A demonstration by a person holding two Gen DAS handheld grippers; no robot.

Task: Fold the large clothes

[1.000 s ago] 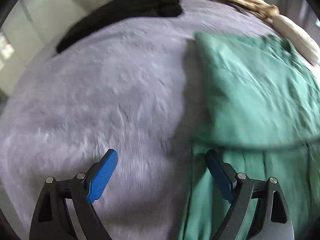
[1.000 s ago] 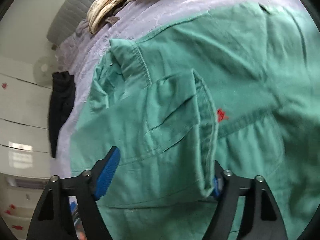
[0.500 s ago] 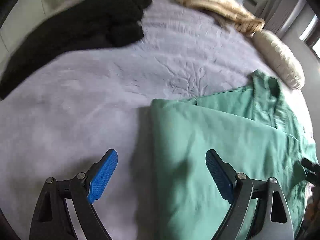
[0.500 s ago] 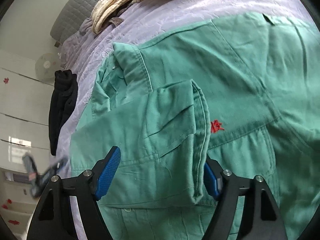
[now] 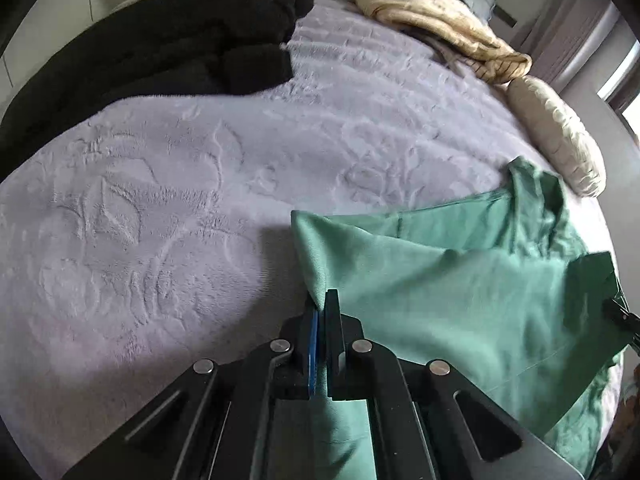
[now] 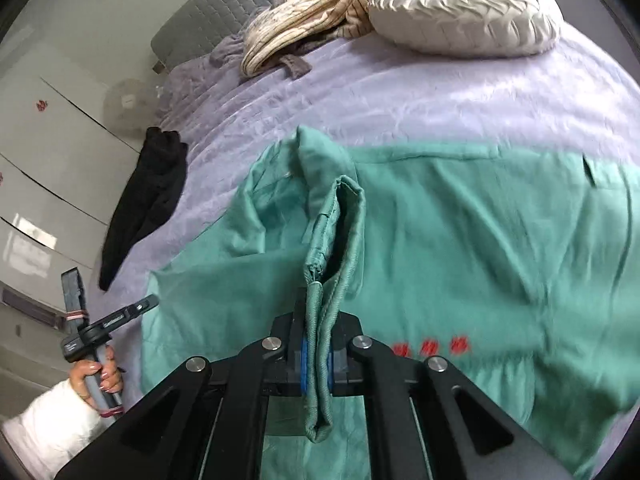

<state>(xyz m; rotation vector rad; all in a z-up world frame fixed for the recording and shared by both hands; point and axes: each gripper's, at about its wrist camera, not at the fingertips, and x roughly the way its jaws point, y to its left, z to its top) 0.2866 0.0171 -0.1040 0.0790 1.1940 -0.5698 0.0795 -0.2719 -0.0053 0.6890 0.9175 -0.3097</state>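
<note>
- The left gripper (image 5: 320, 320) has its fingers pinched together on the side edge of the green shirt (image 5: 460, 300). The fabric comes out right between the blue pads and fans away ahead and to the right of them.
- The right gripper (image 6: 318, 344) is closing, and there's already a bunched, hemmed strip of the same shirt, looks like a cuff or sleeve end (image 6: 336, 232), sandwiched between its fingers. It stands up ahead of the tips while a bit hangs out below them.
- My guess at why the grabs are where they are: one hand on the body edge, one on the sleeve end, so the sleeve side can be carried over the shirt in one go without it flopping.
- The rest of the shirt lies spread on the lilac bedspread (image 5: 200, 200), mostly ahead and right of the right fingers, with red lettering (image 6: 432, 346) just to the right of them.
- A black garment (image 5: 160, 48), a beige garment (image 5: 440, 12) and a round cushion (image 6: 460, 8) sit well beyond the fingers, out of the way of any fold.
</note>
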